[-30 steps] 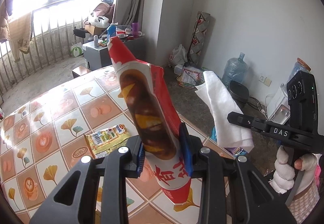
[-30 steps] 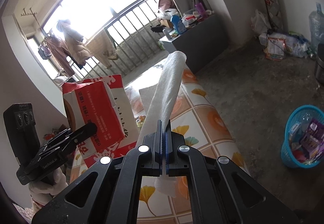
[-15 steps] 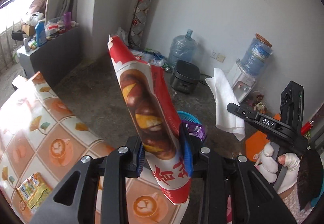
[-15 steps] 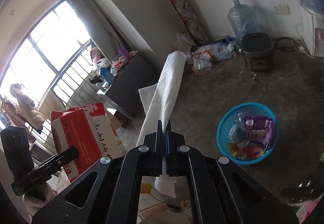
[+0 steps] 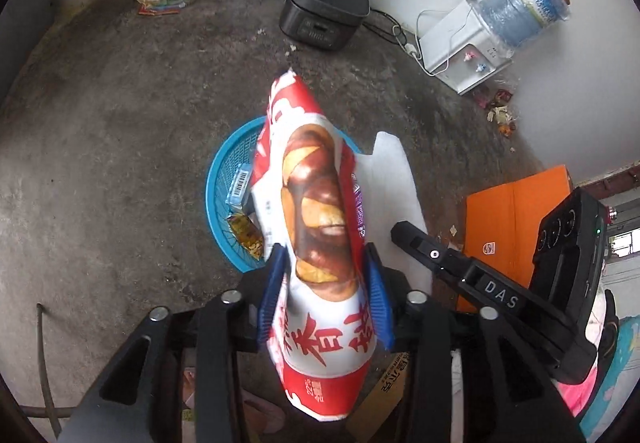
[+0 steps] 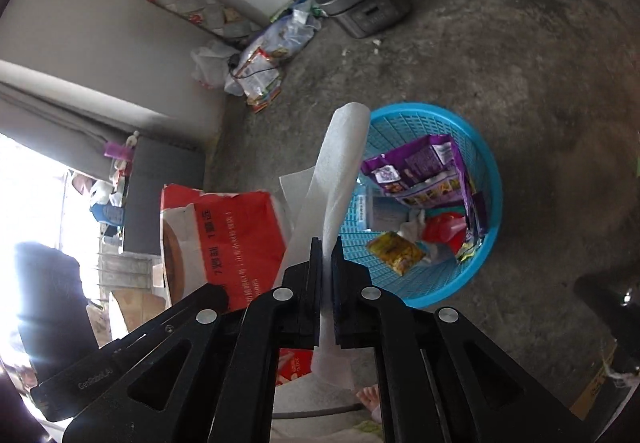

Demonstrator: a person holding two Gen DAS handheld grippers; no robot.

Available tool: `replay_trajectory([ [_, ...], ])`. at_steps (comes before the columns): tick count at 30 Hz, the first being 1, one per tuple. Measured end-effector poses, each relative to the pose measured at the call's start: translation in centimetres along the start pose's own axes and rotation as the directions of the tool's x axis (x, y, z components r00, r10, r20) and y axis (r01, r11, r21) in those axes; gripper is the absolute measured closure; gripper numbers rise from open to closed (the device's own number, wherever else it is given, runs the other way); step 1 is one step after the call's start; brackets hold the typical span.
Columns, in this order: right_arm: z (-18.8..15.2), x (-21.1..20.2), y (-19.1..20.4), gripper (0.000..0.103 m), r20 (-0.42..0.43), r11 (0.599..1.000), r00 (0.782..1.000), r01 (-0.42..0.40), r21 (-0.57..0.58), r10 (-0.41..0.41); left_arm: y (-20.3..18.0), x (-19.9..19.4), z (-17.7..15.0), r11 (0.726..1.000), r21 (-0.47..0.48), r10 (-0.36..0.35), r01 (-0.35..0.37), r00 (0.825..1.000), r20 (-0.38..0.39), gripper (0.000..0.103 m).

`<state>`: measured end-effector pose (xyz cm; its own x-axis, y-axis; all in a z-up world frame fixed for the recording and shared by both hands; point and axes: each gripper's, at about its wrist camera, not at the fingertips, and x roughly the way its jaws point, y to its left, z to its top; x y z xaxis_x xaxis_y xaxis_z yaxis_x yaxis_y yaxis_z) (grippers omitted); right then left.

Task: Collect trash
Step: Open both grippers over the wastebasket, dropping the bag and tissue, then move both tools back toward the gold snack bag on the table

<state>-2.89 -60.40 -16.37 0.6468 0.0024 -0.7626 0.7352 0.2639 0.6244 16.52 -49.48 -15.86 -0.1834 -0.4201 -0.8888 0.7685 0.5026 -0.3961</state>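
Red-and-white crinkled snack bag (image 5: 320, 227): clamped in your left gripper (image 5: 324, 299) above the blue plastic mesh basket (image 6: 486, 179) | white paper towel (image 6: 340, 171): pinched in your right gripper (image 6: 326, 275), fingers nearly closed, over the basket's near rim.

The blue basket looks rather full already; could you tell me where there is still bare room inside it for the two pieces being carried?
Inside the blue basket, bare mesh shows along the near wall and the left wall beside the white tissue. The middle and right are crowded: purple packet, red wrapper, yellow packet. Concrete floor around it lies bare.
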Motion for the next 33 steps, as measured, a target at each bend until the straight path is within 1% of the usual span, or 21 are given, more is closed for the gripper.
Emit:
replay_trajectory([
  [1, 0.4, 1.4, -1.0, 0.074, -0.005, 0.999, 1.000, 0.017, 0.027, -0.017, 0.2, 1.4, 0.6, 1.000, -0.010, 0.010, -0.010, 1.000, -0.012, 0.051],
  [2, 0.7, 2.6, -1.9, 0.059, -0.012, 0.998, 0.999, 0.038, 0.052, -0.037, 0.4, 2.6, 1.0, 0.999, -0.019, 0.025, -0.025, 0.999, -0.024, 0.051],
  [4, 1.1, 4.4, -3.4, 0.058, -0.030, 0.991, 0.995, 0.098, 0.089, -0.095, 0.9, 3.8, 1.6, 0.998, -0.042, 0.037, -0.038, 0.999, -0.022, 0.050],
  [5, 1.1, 4.6, -4.1, 0.058, -0.035, 0.989, 0.994, 0.105, 0.106, -0.102, 1.1, 3.9, 1.6, 0.998, -0.053, 0.043, -0.044, 0.999, -0.017, 0.049],
  [6, 1.1, 4.6, -4.5, 0.058, -0.034, 0.987, 0.995, 0.098, 0.124, -0.095, 1.5, 3.7, 1.5, 0.997, -0.067, 0.032, -0.033, 0.999, -0.003, 0.049],
  [8, 1.0, 3.7, -4.8, 0.058, -0.012, 0.989, 0.998, 0.060, 0.132, -0.059, 2.2, 2.6, 1.5, 0.997, -0.081, 0.003, -0.001, 1.000, 0.028, 0.046],
  [11, 1.1, 1.8, -4.6, 0.058, 0.049, 0.993, 0.999, 0.004, 0.120, -0.010, 2.4, 0.3, 1.8, 0.997, -0.083, 0.012, -0.006, 0.997, 0.075, 0.046],
  [14, 1.5, 0.3, -4.3, 0.057, 0.083, 0.990, 0.995, -0.061, 0.127, 0.051, 2.4, -3.5, 1.8, 0.996, -0.086, -0.003, 0.015, 0.990, 0.143, 0.046],
  [16, 1.4, -0.9, -3.6, 0.057, 0.099, 0.989, 0.992, -0.091, 0.117, 0.080, 2.6, -7.0, 1.4, 0.997, -0.078, -0.011, 0.027, 0.980, 0.199, 0.046],
  [19, 1.1, -2.9, -1.1, 0.057, 0.125, 0.986, 0.981, -0.156, 0.056, 0.148, 3.1, -13.6, -0.5, 0.998, -0.061, -0.003, 0.021, 0.958, 0.286, 0.045],
  [21, 0.5, -4.3, 1.1, 0.057, 0.130, 0.980, 0.971, -0.200, -0.013, 0.200, 4.0, -18.6, -2.8, 0.998, -0.058, 0.019, 0.001, 0.936, 0.351, 0.045],
  [22, 0.1, -5.0, 2.3, 0.057, 0.126, 0.973, 0.966, -0.222, -0.054, 0.227, 4.7, -21.4, -4.5, 0.998, -0.057, 0.040, -0.019, 0.923, 0.384, 0.044],
  [23, -0.3, -5.6, 3.5, 0.057, 0.119, 0.964, 0.959, -0.246, -0.100, 0.257, 5.5, -24.1, -6.4, 0.997, -0.064, 0.072, -0.050, 0.906, 0.418, 0.043],
  [25, -1.5, -6.4, 6.2, 0.057, 0.083, 0.942, 0.951, -0.280, -0.188, 0.299, 7.6, -29.6, -11.0, 0.986, -0.111, 0.161, -0.122, 0.860, 0.484, 0.040],
  [26, -2.1, -6.6, 7.5, 0.057, 0.057, 0.927, 0.947, -0.297, -0.229, 0.318, 8.8, -32.2, -13.6, 0.977, -0.147, 0.209, -0.155, 0.833, 0.513, 0.040],
  [28, -3.8, -7.0, 10.6, 0.057, -0.006, 0.886, 0.937, -0.333, -0.322, 0.350, 11.4, -37.0, -19.4, 0.946, -0.245, 0.317, -0.213, 0.767, 0.558, 0.039],
  [29, -4.8, -7.1, 12.2, 0.057, -0.042, 0.865, 0.933, -0.348, -0.362, 0.357, 12.8, -39.3, -22.6, 0.918, -0.312, 0.387, -0.245, 0.727, 0.567, 0.038],
  [30, -5.8, -7.1, 13.7, 0.057, -0.084, 0.841, 0.927, -0.368, -0.397, 0.367, 14.1, -41.1, -25.7, 0.883, -0.381, 0.458, -0.276, 0.686, 0.565, 0.038],
  [31, -6.9, -7.0, 15.1, 0.057, -0.124, 0.817, 0.919, -0.389, -0.426, 0.374, 15.3, -42.7, -29.0, 0.841, -0.450, 0.526, -0.301, 0.647, 0.552, 0.038],
  [32, -8.2, -6.9, 16.5, 0.057, -0.167, 0.791, 0.911, -0.411, -0.453, 0.377, 16.3, -44.0, -32.3, 0.800, -0.514, 0.581, -0.310, 0.614, 0.534, 0.038],
  [33, -9.6, -6.8, 17.9, 0.057, -0.214, 0.763, 0.901, -0.434, -0.479, 0.378, 17.3, -45.0, -35.5, 0.764, -0.569, 0.620, -0.305, 0.593, 0.513, 0.038],
])
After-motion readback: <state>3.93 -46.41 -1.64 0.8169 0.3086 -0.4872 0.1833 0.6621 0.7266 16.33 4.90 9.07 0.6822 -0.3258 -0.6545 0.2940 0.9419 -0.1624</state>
